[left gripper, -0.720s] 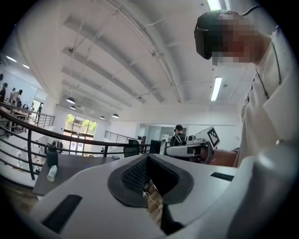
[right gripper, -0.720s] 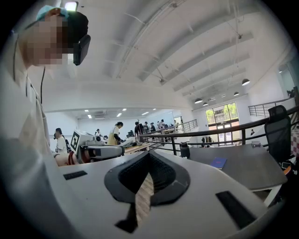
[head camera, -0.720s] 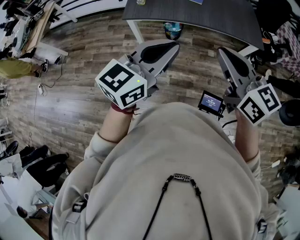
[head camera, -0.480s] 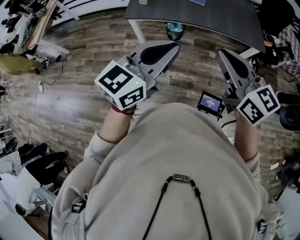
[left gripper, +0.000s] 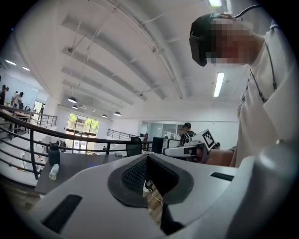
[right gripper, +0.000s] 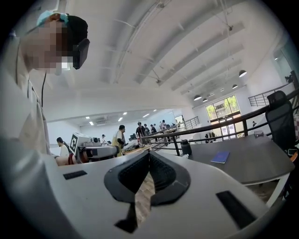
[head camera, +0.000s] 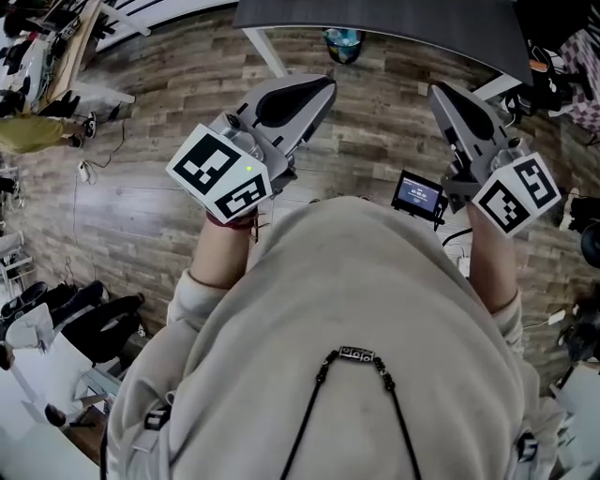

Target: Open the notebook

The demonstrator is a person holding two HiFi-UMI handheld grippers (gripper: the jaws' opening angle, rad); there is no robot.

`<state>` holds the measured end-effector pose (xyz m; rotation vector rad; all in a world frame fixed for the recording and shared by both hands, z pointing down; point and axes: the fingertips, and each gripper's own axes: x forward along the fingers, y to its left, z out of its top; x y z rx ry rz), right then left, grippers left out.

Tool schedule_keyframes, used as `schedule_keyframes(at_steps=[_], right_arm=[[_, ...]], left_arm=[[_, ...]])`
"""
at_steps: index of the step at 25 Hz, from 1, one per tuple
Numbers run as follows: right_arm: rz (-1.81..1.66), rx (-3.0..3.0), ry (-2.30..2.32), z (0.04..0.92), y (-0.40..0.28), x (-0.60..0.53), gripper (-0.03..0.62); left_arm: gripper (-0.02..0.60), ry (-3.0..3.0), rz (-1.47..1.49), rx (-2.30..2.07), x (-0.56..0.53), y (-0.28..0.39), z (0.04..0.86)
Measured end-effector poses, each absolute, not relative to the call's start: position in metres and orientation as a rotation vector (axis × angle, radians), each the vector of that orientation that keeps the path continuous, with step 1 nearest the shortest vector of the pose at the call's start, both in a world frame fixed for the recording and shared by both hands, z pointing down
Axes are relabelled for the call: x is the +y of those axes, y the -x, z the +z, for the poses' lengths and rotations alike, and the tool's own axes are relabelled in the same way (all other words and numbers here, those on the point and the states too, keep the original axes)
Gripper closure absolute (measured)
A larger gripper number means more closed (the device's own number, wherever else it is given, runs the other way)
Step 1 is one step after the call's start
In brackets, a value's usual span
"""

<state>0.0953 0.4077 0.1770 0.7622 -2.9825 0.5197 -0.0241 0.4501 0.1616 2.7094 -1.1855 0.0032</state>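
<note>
A blue notebook lies shut on the dark table, far ahead of my right gripper. The head view does not show the notebook; only the table's near edge is at the top. Both grippers are held level in front of the person's chest, over the wooden floor and short of the table. The left gripper and the right gripper both have their jaws together, nothing between them. In the left gripper view the left gripper is shut, and the right gripper's marker cube shows beside it.
A dark bottle and a small clear bottle stand on the table's left part. A teal bin sits under the table. A small screen hangs by the right gripper. A railing and an office chair lie beyond.
In the head view the table and bin have slid toward the top edge, and both grippers sit slightly higher in the picture. Both stay shut and empty.
</note>
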Motion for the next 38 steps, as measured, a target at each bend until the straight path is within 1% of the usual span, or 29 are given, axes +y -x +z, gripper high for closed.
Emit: schedule_keyframes(at_steps=[6, 11, 14, 21, 27, 34, 38], right_arm=[[0.603, -2.988, -0.641, 0.199, -0.12, 0.399, 0.579], [0.725, -2.99, -0.62, 0.209, -0.142, 0.394, 0.579], [0.734, -2.991, -0.632, 0.213, -0.15, 0.394, 0.579], [0.823, -3.004, -0.699, 0.224, -0.185, 0.382, 0.579], [0.741, -3.016, -0.839, 0.21, -0.212, 0.373, 0.579], [0.733, -2.968, -0.963, 0.204, -0.237, 0.364, 0.579], [0.848, -3.029, -0.977, 0.197, -0.235, 0.354, 0.579]], left_arm=[[0.577, -2.665, 0.007, -1.251, 0.432, 0.005, 0.166], [0.577, -2.618, 0.032, -1.276, 0.428, -0.01, 0.168], [0.577, -2.609, 0.052, -1.269, 0.428, -0.019, 0.172], [0.577, -2.674, 0.066, -1.172, 0.42, -0.051, 0.164], [0.577, -2.77, 0.053, -1.031, 0.387, -0.085, 0.158], [0.577, -2.844, 0.002, -0.846, 0.347, -0.128, 0.153], [0.577, -2.849, -0.018, -0.795, 0.339, -0.13, 0.154]])
